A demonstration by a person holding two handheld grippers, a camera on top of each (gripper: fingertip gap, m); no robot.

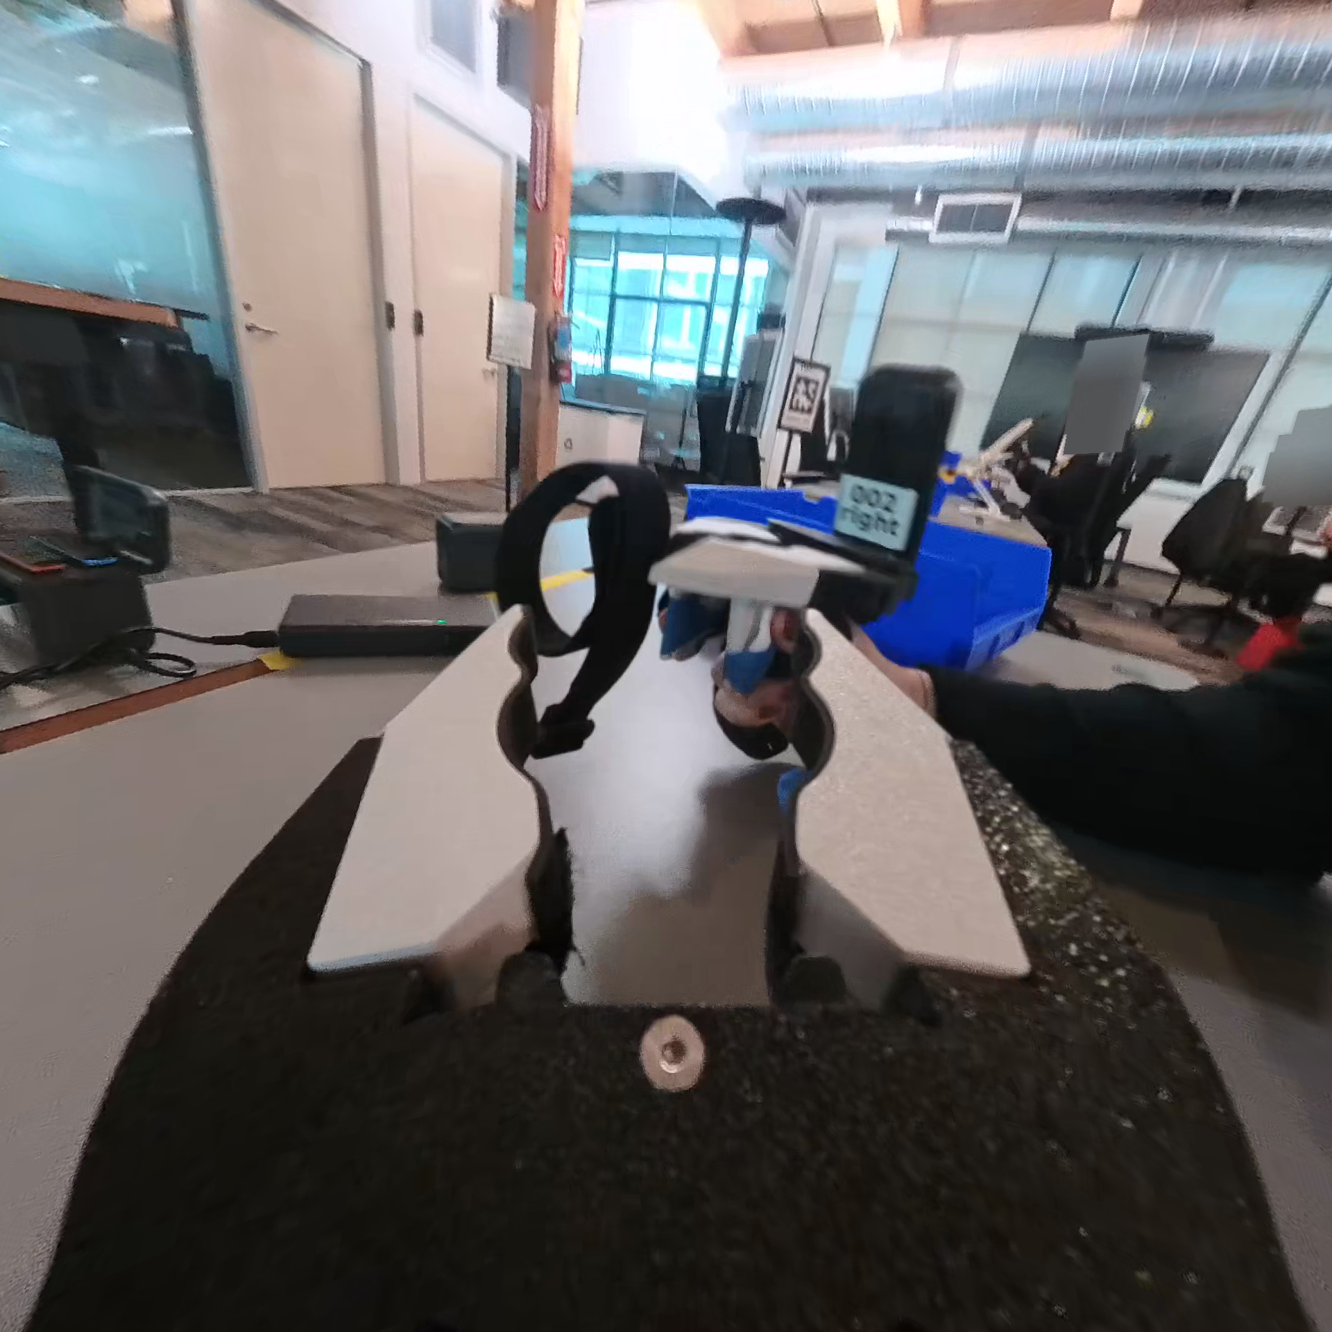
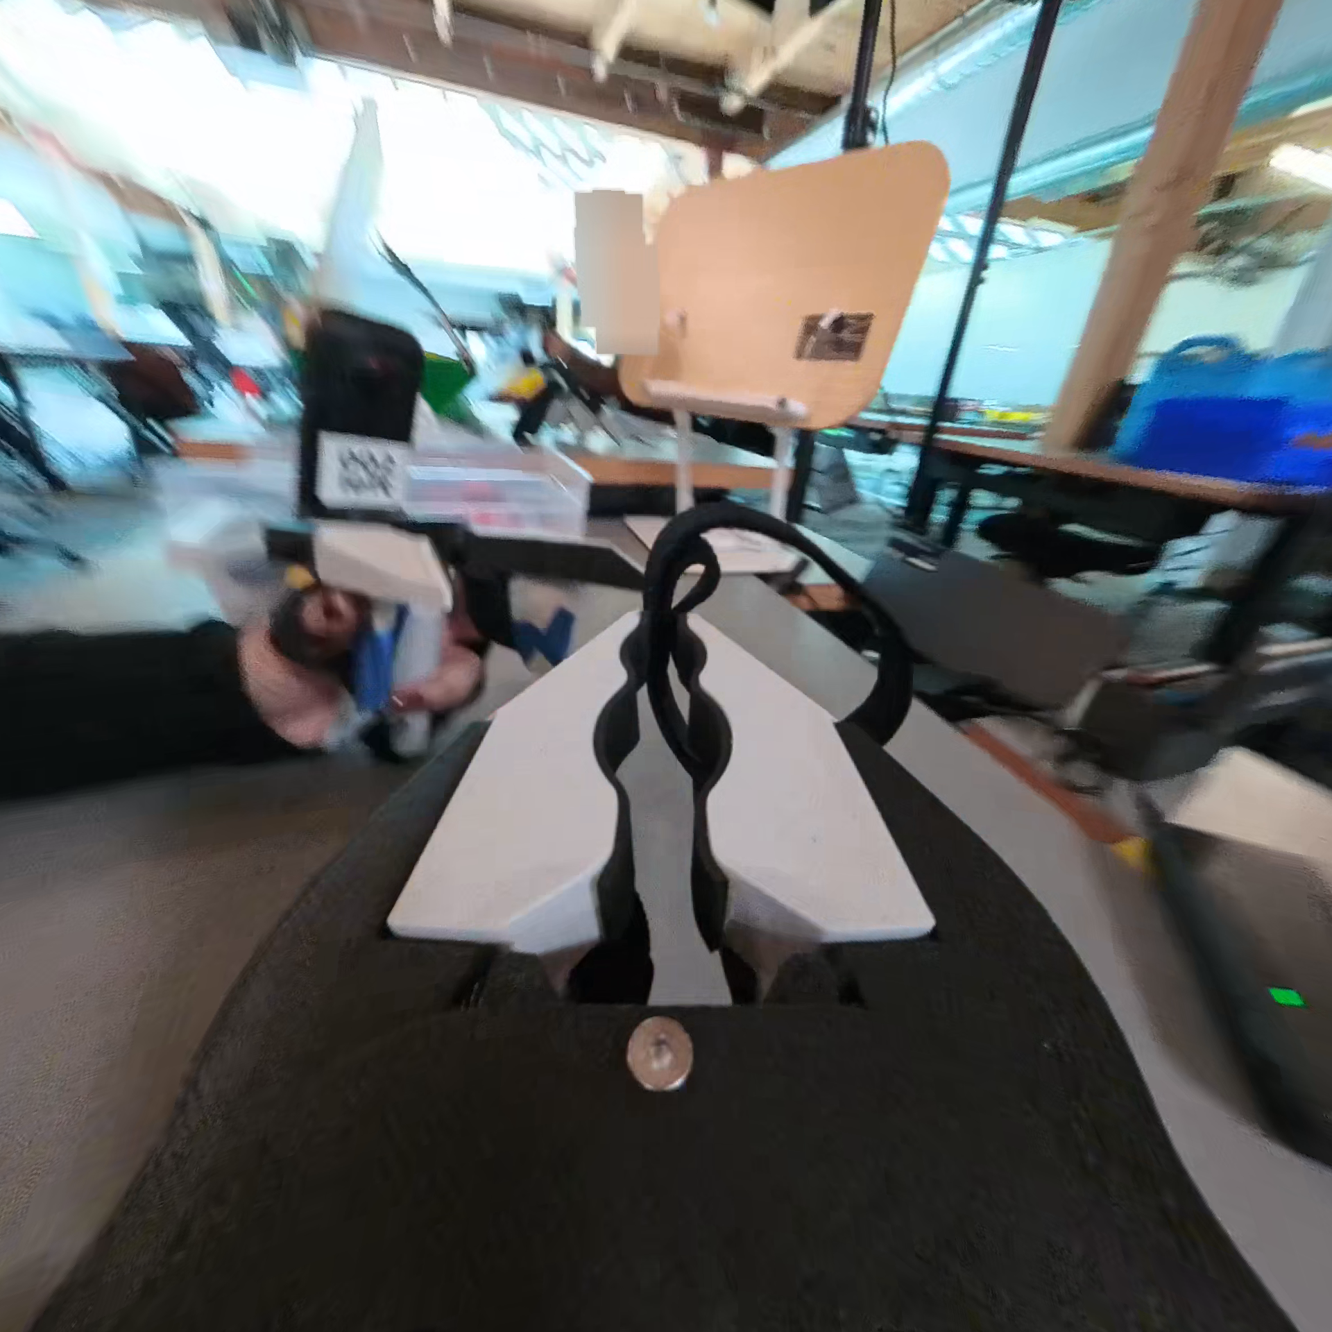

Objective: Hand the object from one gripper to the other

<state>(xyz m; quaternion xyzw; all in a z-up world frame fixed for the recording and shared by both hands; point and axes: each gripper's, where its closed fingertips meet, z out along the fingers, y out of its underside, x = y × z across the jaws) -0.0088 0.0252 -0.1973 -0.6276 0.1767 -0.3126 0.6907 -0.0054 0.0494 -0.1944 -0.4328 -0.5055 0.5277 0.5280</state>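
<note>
Open-plan office: desks (image 1: pixel 180 757), office chairs (image 1: pixel 1218 533), glass partitions (image 1: pixel 101 180).

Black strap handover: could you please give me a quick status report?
Right gripper shut on black strap, loop held above table. Left gripper open, empty, short of strap. Nothing between them.

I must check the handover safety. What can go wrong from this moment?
1. The right gripper pinches only a thin part of the limp black strap, so it may slip out.
2. The open left gripper sits beside the hanging loop and might close on air.
</note>
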